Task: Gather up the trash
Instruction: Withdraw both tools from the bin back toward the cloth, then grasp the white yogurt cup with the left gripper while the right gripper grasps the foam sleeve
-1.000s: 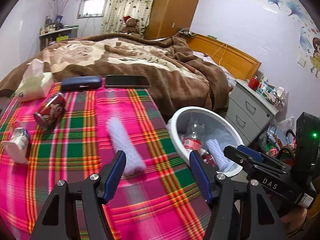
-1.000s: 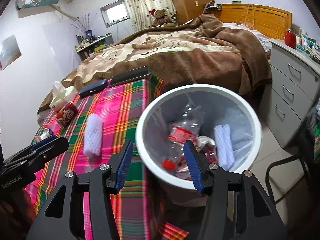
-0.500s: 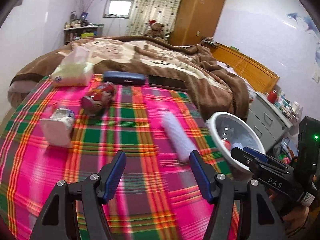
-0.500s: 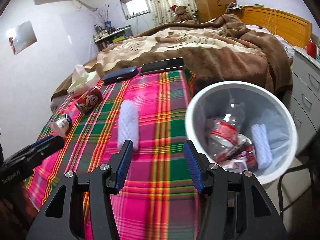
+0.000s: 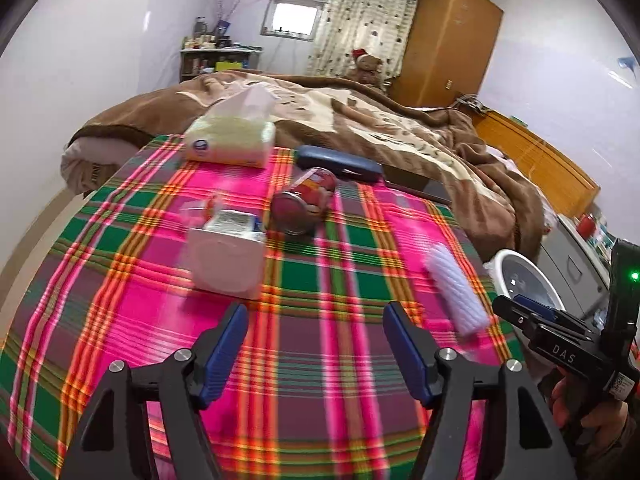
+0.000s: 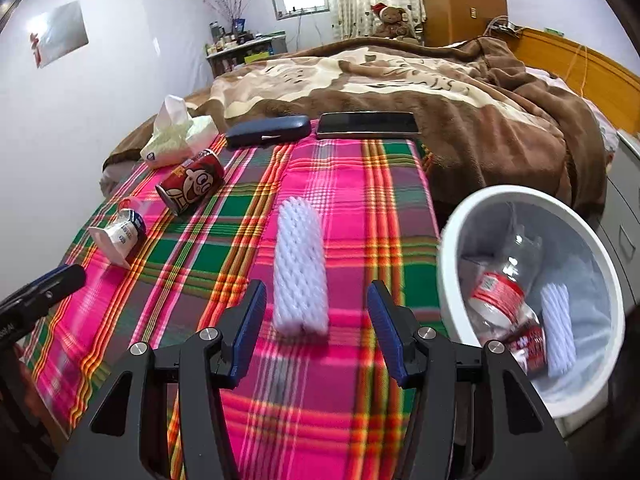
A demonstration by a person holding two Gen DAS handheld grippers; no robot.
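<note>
So both grippers swung off the bin [image 6: 520,216] back over the table: left gripper [image 5: 316,354] opening, empty, near the carton [image 5: 228,256]; right gripper [image 6: 316,332] half-open, empty, facing the foam sleeve [image 6: 300,272].

Plaid-covered table [image 6: 344,184] — foam sleeve [image 6: 300,272], can [image 6: 192,188], carton [image 6: 120,236], tissues [image 6: 176,136].

R gripper [image 6: 316,332] jaws apart over foam net [image 6: 300,272] on plaid cloth [image 6: 360,200], bin [image 6: 452,240] beside
</note>
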